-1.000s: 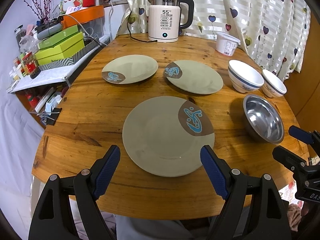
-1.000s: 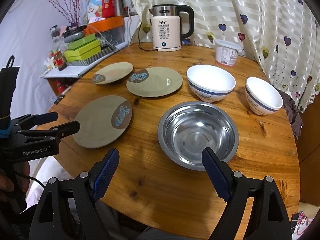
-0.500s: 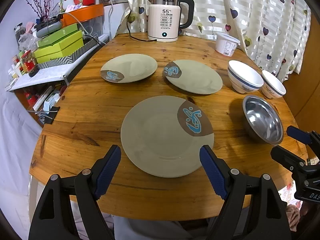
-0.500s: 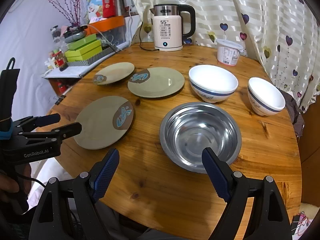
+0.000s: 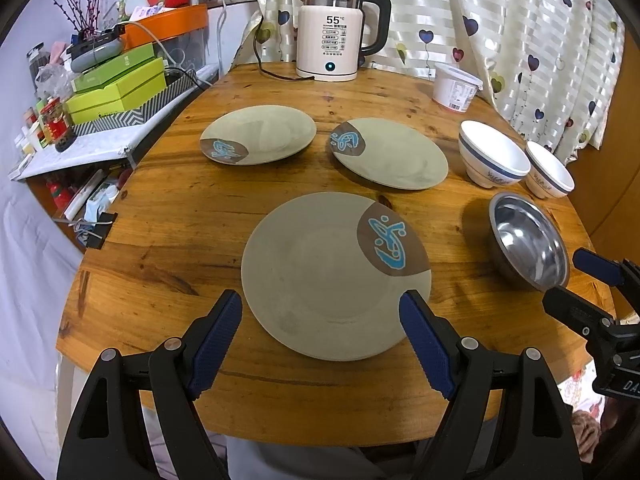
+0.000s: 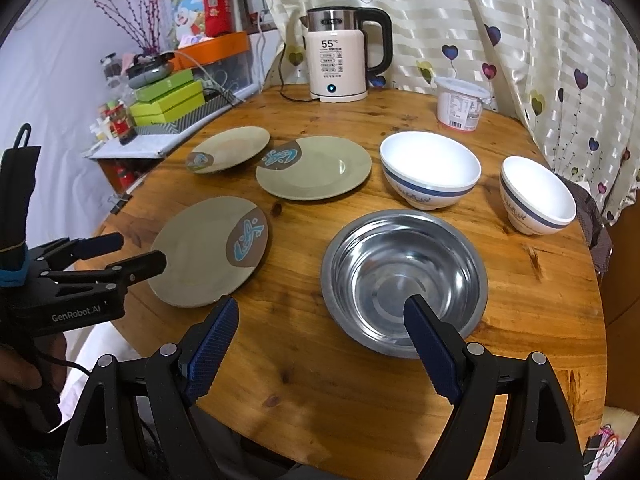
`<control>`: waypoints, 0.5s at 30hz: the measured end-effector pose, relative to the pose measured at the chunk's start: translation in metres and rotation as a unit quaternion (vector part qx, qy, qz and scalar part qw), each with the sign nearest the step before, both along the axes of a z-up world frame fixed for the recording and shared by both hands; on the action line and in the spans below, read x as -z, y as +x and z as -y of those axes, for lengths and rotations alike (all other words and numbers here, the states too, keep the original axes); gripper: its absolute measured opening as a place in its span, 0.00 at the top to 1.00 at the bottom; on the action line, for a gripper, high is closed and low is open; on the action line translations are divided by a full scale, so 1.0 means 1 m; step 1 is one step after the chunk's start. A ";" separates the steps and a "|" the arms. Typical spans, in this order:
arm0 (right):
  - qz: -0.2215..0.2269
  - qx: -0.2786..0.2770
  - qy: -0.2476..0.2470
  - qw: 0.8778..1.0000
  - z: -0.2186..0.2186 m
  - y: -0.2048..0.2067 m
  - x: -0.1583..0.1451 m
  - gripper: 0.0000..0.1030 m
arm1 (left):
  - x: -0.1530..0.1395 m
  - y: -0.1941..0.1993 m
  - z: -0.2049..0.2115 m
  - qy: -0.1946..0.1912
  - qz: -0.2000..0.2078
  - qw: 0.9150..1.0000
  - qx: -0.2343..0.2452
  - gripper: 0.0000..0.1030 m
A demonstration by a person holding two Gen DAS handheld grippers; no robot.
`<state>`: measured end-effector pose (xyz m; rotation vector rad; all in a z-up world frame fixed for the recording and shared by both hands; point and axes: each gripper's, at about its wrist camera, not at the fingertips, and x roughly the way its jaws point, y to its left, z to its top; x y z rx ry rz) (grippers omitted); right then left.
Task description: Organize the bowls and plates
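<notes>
Three green plates with a brown-and-blue patch lie on the round wooden table [image 5: 168,240]: a near plate [image 5: 328,276] [image 6: 208,252], a far left plate [image 5: 260,134] [image 6: 230,148] and a far right plate [image 5: 390,152] [image 6: 316,168]. My left gripper [image 5: 320,312] [image 6: 132,252] is open at the near plate's front rim, holding nothing. A steel bowl [image 6: 404,280] [image 5: 528,240] sits right of that plate, with my open, empty right gripper [image 6: 322,320] [image 5: 576,280] at its front rim. Behind stand a large white bowl [image 6: 430,168] [image 5: 492,156] and a smaller white bowl [image 6: 536,196] [image 5: 550,174].
An electric kettle [image 5: 332,32] with its cord and a white lidded tub [image 5: 456,88] stand at the table's back edge before a heart-print curtain [image 6: 520,20]. Green boxes [image 5: 116,88] and small jars crowd a shelf to the left. A person's hand [image 6: 24,376] holds the left gripper.
Both grippers have crept slightly forward toward the table, each still open. The plates and bowls have not moved.
</notes>
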<state>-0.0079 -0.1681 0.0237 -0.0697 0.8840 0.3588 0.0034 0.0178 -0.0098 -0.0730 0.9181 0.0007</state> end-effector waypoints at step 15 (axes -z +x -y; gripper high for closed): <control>-0.005 0.002 -0.002 1.000 0.001 0.007 0.001 0.17 | 0.002 0.005 0.000 -0.006 -0.003 1.000 -0.002 0.21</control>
